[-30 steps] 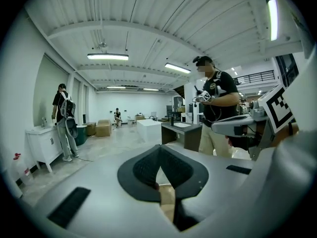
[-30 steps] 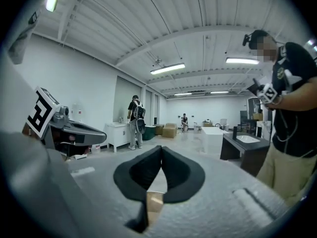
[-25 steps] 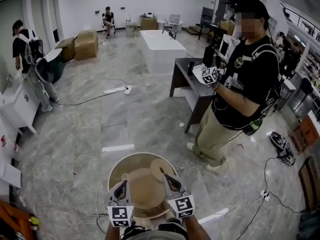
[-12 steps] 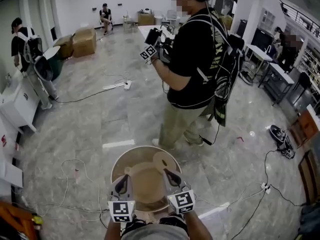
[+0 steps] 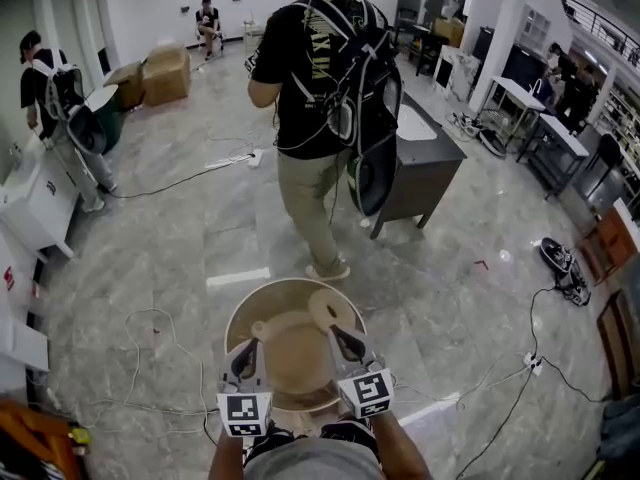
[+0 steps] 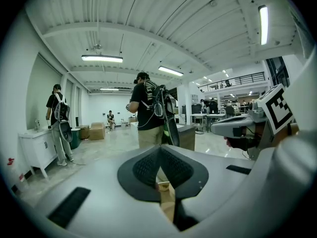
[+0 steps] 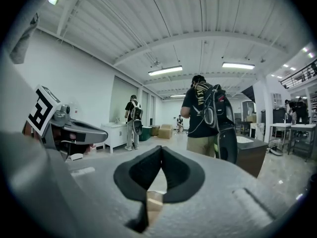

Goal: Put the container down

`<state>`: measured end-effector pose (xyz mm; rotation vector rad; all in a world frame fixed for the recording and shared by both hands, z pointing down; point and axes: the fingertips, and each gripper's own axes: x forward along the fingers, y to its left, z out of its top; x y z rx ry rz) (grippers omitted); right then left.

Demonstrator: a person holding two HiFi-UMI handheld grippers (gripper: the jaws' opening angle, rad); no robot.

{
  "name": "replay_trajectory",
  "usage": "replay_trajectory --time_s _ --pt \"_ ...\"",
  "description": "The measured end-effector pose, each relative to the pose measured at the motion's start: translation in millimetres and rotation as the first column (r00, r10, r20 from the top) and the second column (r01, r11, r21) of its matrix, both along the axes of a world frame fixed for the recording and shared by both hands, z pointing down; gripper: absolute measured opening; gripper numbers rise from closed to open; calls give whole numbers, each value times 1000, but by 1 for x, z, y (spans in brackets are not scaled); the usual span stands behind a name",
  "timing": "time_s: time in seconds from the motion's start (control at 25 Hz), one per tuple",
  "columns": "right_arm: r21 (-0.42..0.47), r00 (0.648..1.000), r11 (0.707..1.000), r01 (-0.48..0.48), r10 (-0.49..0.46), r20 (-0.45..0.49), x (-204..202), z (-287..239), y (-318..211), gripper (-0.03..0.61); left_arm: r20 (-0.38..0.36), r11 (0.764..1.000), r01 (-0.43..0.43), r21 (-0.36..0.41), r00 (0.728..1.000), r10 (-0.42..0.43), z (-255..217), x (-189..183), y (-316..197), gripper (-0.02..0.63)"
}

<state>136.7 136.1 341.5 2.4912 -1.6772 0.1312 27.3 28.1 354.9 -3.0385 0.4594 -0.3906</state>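
A round, light wooden container (image 5: 296,360) hangs over the marble floor at the bottom middle of the head view. It has a thin rim and two rounded tabs inside. My left gripper (image 5: 244,360) is shut on its left side and my right gripper (image 5: 346,344) is shut on its right side. In the left gripper view the left gripper (image 6: 160,168) has its dark pads pressed together over a tan strip of the container (image 6: 166,196). In the right gripper view the right gripper (image 7: 160,171) pinches the container's pale wood (image 7: 154,203) the same way.
A person with a black backpack (image 5: 322,88) stands close ahead, back turned, beside a dark desk (image 5: 424,158). Cables (image 5: 150,340) and a power strip (image 5: 530,363) lie on the floor. A white cabinet (image 5: 38,208) is at the left, shoes (image 5: 560,276) at the right.
The person in black has walked from the right to straight ahead and turned away. The container and both grippers have hardly moved.
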Motion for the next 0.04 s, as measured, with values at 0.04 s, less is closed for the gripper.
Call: replay_trajectory --time_s 0.04 --pt "2 1000 1000 0 0 2 -1 0 0 0 1 1000 0 0 1000 0 1 -2 0 17"
